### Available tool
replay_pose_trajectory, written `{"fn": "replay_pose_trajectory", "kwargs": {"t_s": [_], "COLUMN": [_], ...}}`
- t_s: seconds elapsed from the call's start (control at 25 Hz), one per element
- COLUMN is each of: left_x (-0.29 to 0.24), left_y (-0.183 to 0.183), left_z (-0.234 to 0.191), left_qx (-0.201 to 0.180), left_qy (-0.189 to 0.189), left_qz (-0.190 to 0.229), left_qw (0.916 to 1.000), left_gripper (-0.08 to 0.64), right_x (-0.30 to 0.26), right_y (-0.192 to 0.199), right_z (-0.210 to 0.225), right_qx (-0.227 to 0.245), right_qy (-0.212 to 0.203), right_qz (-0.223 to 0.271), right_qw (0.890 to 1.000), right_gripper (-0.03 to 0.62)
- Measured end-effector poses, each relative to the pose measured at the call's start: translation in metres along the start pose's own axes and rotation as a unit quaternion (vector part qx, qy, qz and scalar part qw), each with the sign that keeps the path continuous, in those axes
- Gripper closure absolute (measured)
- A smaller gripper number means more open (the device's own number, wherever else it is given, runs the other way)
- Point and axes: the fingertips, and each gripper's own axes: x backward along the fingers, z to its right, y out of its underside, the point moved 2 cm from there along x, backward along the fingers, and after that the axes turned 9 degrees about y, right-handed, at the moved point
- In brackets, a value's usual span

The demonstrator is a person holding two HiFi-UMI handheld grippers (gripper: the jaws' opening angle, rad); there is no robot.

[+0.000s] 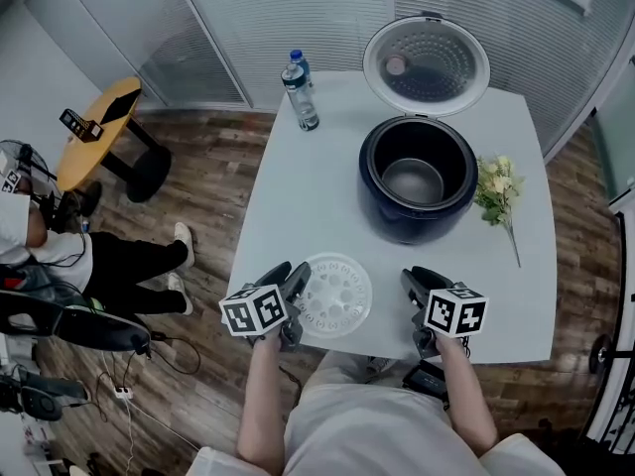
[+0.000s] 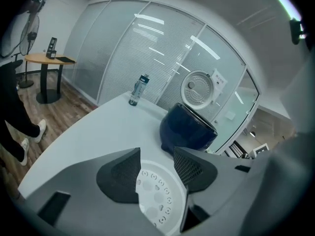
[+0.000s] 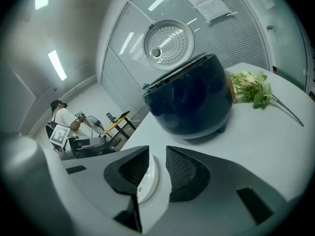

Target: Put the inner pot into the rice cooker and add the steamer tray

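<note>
The dark blue rice cooker (image 1: 395,224) stands on the white table (image 1: 298,196) with its lid (image 1: 427,64) swung up, and the metal inner pot (image 1: 413,179) sits inside it. The white perforated steamer tray (image 1: 335,294) lies flat near the table's front edge. My left gripper (image 1: 289,278) is at the tray's left rim, jaws open, and in the left gripper view the tray (image 2: 158,196) shows in the gap under my left gripper (image 2: 156,154). My right gripper (image 1: 418,280) hovers a little right of the tray, open and empty; between its jaws (image 3: 157,155) the tray's rim (image 3: 147,180) shows.
A water bottle (image 1: 301,91) stands at the table's far left corner. Artificial flowers (image 1: 499,191) lie to the right of the cooker. On the floor at the left are a round wooden side table (image 1: 99,127) and a seated person (image 1: 60,256).
</note>
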Motion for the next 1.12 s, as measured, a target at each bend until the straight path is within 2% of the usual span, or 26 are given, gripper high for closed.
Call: {"fn": "replay_pose_trajectory", "kwargs": {"t_s": [0.12,0.28,0.56,0.8,0.88,1.12], "left_x": [0.002,0.004,-0.006,-0.01,-0.01,-0.012], "left_y": [0.01,0.031,0.05,0.062,0.068,0.087], "left_z": [-0.015,-0.039,-0.082,-0.108,-0.111,-0.116], "left_qx": [0.013,0.023,0.035,0.041,0.043,0.059], "left_qy": [-0.003,-0.011,-0.01,0.009,0.026,0.06], "left_qz": [-0.007,-0.037,-0.095,-0.133,-0.147,-0.192], "left_qw": [0.9999,0.999,0.9948,0.9902,0.9879,0.9778], "left_gripper": [0.345,0.345,0.345,0.353,0.362,0.368], "right_x": [-0.008,-0.017,-0.043,-0.057,-0.06,-0.067], "right_y": [0.016,0.038,0.063,0.082,0.089,0.111], "right_z": [-0.01,-0.022,-0.021,-0.026,-0.028,-0.031], "right_qx": [0.008,0.008,-0.028,-0.05,-0.058,-0.092], "right_qy": [-0.006,-0.017,-0.004,-0.001,0.004,0.014], "right_qz": [-0.02,-0.05,-0.085,-0.105,-0.112,-0.128], "right_qw": [1.0,0.999,0.996,0.993,0.992,0.987], "right_gripper": [0.48,0.48,0.479,0.479,0.479,0.479]}}
